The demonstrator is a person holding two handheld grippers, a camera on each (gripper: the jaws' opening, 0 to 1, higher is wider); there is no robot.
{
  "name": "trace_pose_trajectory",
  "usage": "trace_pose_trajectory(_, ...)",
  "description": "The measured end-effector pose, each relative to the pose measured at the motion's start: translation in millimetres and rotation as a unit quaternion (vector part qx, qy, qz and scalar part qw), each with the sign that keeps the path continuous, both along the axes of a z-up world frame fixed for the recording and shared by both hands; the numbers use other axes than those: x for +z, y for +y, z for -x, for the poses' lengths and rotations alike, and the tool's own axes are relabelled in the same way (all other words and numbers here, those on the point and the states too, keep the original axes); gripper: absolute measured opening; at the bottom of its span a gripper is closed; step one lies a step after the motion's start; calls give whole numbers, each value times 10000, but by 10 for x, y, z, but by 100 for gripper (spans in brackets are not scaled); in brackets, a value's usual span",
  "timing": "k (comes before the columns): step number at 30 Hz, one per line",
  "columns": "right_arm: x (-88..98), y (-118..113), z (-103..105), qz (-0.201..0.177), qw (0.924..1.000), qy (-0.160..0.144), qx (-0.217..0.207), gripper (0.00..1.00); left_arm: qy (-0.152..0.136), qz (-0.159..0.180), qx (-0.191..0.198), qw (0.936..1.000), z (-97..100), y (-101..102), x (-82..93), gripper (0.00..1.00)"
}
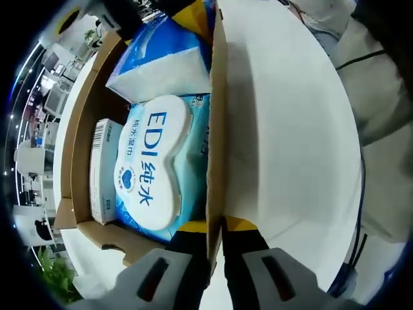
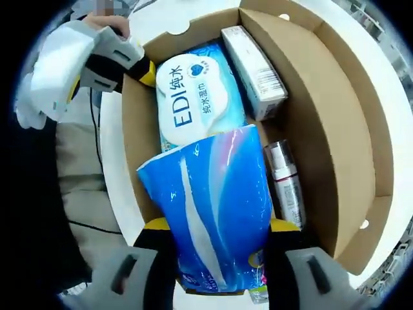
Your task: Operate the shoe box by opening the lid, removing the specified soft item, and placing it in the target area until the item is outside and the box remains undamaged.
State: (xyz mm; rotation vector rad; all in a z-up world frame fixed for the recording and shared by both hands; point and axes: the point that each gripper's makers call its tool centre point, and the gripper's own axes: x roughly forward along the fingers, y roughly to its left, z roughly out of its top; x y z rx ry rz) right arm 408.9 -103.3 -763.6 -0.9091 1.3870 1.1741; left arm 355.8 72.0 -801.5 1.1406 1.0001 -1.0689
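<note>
Right gripper view: tissue pack (image 2: 216, 213) seemingly between hand-held gripper (image 2: 219, 258) jaws

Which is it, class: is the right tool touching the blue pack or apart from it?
Touching. In the right gripper view, the right tool has its jaws pressed against both sides of the blue pack, lifting it above the box.

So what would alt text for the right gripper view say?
The right gripper clamps a blue soft pack over an open cardboard box holding a wet wipes pack, a small carton and a tube. The left gripper grips the box wall.
</note>
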Motion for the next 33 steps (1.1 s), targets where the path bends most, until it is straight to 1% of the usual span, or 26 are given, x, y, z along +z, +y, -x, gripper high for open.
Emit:
trace_pose_trajectory(5,100,21,0,-23,10000,0,-32,50,5,0,-5,10000,-1,1,-1,4)
trace_pose_trajectory(8,150,10,-14,68,9999,-27,-113,50,7,-1,-6,10000,0,1,-2,4)
trace_pose_trajectory(12,222,7,-21,79,9998,-30,-164,50,18,0,-2,10000,3,1,1,4)
trace_pose_trajectory(19,393,10,-17,59,9997,-7,-224,50,14,1,-12,10000,6,0,5,4)
trace_pose_trajectory(21,444,13,-5,40,9996,34,-263,50,16,2,-10,10000,4,1,2,4)
trace_pose_trajectory(23,503,40,88,-27,9983,299,-492,51,17,8,-15,10000,3,0,2,4)
trace_pose_trajectory(24,521,49,110,-66,9980,363,-520,51,15,7,-21,10000,2,0,1,4)
trace_pose_trajectory(26,539,46,129,-89,9983,347,-464,51,20,6,-20,10000,2,0,2,4)
trace_pose_trajectory(29,549,16,155,-22,9991,258,-340,51,19,5,-28,10000,3,-1,4,4)
trace_pose_trajectory(33,584,15,167,-69,9992,234,-312,51,28,2,-30,10000,4,0,2,4)
